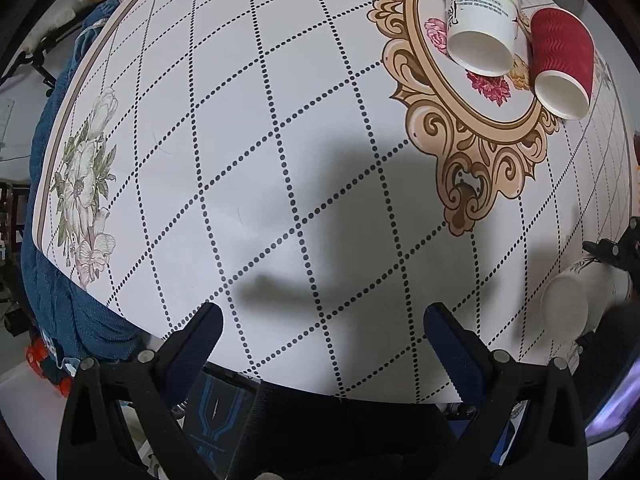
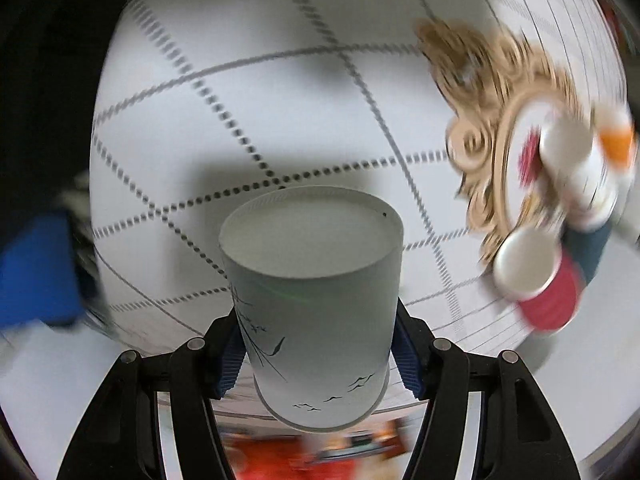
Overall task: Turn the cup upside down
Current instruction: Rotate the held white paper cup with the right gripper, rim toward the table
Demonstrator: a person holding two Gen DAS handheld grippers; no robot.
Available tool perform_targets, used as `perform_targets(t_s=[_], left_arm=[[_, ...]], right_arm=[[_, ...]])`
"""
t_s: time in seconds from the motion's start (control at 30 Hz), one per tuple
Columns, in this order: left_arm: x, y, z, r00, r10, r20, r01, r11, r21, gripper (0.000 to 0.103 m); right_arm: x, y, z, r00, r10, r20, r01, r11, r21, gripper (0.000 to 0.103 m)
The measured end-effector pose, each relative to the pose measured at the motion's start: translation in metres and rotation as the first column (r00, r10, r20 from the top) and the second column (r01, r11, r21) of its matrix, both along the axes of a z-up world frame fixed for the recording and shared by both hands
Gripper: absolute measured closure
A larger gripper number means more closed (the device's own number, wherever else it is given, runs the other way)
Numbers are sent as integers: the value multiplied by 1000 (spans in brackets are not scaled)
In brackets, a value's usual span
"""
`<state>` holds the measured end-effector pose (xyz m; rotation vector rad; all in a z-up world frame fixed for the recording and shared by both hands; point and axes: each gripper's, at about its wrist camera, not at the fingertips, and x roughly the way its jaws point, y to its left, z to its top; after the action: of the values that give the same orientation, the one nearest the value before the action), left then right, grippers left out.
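My right gripper (image 2: 318,354) is shut on a white paper cup (image 2: 316,300) printed with birds and grass. The cup points away from the camera, base end far and rim near, held above the table; the view is motion-blurred. The same cup (image 1: 576,304) and part of the right gripper (image 1: 616,250) show at the right edge of the left wrist view. My left gripper (image 1: 322,334) is open and empty over the table's near edge.
The table (image 1: 280,120) has a white cloth with dotted diamond lines and an ornate gold medallion (image 1: 476,128). On the medallion a white printed cup (image 1: 480,20) and a red ribbed cup (image 1: 562,60) stand upright. Blue fabric (image 1: 60,240) hangs at the left edge.
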<state>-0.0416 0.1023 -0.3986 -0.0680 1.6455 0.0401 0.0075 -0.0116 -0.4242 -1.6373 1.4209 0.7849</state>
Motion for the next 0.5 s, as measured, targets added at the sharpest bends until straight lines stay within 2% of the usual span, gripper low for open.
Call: perform_targets(t_s=[0.1, 0.2, 0.3, 0.4, 0.5], left_arm=[[3, 1, 3, 1000, -6, 2, 6, 1000, 0, 0], [7, -1, 6, 1000, -11, 3, 11, 1000, 1, 0], [7, -9, 8, 1000, -17, 4, 16, 1000, 3, 0], [8, -14, 8, 1000, -20, 3, 20, 1000, 2, 0], [9, -21, 8, 1000, -27, 2, 27, 1000, 4, 0]], right_arm=[[34, -3, 2, 979, -205, -23, 205, 979, 19, 38], [59, -10, 5, 921, -386, -52, 388, 921, 40, 38], [90, -22, 8, 832, -548, -91, 554, 831, 52, 38], [116, -36, 10, 711, -689, -144, 701, 711, 55, 38], [130, -49, 9, 611, -771, -181, 788, 613, 50, 38]])
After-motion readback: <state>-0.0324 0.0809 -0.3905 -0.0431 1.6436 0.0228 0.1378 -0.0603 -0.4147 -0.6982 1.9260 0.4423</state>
